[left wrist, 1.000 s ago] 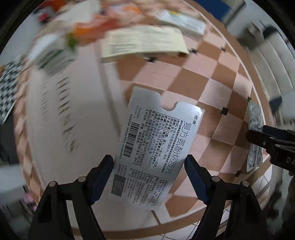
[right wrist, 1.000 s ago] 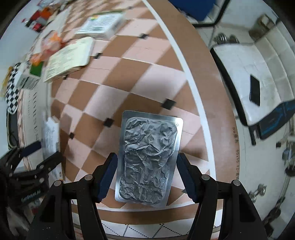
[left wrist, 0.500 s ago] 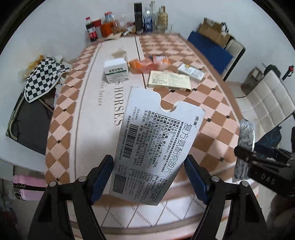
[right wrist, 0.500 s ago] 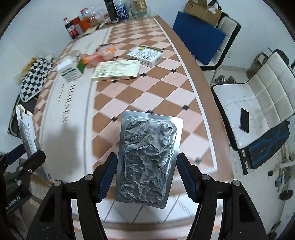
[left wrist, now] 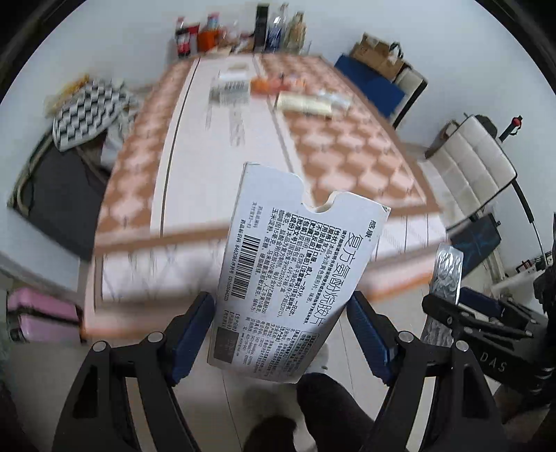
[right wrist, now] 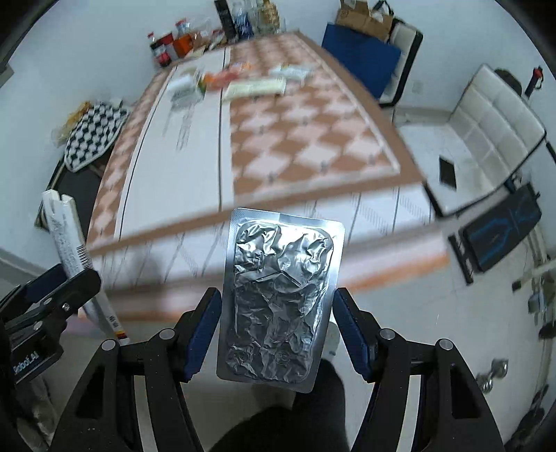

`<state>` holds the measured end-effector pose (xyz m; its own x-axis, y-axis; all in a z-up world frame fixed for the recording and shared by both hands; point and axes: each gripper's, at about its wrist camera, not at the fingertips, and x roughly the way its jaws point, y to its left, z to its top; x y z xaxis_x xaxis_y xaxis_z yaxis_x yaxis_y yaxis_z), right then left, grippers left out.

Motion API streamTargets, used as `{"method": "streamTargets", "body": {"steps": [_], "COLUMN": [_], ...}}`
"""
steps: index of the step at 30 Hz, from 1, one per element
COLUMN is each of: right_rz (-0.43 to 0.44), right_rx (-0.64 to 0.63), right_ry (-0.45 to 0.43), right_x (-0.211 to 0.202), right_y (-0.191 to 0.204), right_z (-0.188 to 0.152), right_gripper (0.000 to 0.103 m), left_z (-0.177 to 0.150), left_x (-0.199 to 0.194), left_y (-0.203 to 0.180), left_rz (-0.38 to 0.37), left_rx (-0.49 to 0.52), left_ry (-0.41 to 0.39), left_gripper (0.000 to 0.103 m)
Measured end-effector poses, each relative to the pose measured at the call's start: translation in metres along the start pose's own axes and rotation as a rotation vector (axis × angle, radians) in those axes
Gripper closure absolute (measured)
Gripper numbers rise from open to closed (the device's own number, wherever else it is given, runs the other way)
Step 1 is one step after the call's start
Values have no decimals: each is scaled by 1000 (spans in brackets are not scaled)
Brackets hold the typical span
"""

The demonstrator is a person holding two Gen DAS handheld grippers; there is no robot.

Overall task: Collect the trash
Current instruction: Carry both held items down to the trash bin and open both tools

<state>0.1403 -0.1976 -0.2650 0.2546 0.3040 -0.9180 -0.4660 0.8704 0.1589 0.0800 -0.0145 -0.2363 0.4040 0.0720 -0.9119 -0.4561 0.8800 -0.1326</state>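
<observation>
My left gripper (left wrist: pixel 281 337) is shut on a flattened white medicine box (left wrist: pixel 295 271) with black print and a barcode, held up in the air off the near end of the table. My right gripper (right wrist: pixel 278 333) is shut on a crumpled silver blister pack (right wrist: pixel 281 295), also held clear of the table. Each gripper shows in the other's view: the right one with the blister pack (left wrist: pixel 446 274) at the right, the left one with the box (right wrist: pixel 67 243) edge-on at the left.
The long checkered table (left wrist: pixel 347 153) stretches away, with boxes and an orange wrapper (right wrist: pixel 222 78) in its far half and bottles (left wrist: pixel 274 27) at the far end. A checkered cloth (left wrist: pixel 87 114) lies left. White chairs (right wrist: pixel 486 139) stand right. A pink case (left wrist: pixel 41 316) sits on the floor.
Both grippers have lifted off the tabletop and pulled back past its near edge, each keeping hold of its item. The table now looks farther away and the floor shows below.
</observation>
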Motion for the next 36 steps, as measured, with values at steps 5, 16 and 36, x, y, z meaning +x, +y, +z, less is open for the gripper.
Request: {"method": "streamTargets", "body": {"steps": [5,16,36], "right_rz": [10,57,127], "right_rx": [10,76,110], "right_ry": [118,375,521], "right_x": [29,211,481], "right_y": [-6,-42,-65], "right_z": [-65,-158,-201], "right_gripper": [35,35,1], "left_z": [-53,-152,-218], "left_x": [36,245,423], "left_y": [15,75,127], "left_rz": [-23,-157,-96], "left_rx": [-68,-396,-387], "left_ry": [124,473,598], "left_gripper": [26,26,5]}}
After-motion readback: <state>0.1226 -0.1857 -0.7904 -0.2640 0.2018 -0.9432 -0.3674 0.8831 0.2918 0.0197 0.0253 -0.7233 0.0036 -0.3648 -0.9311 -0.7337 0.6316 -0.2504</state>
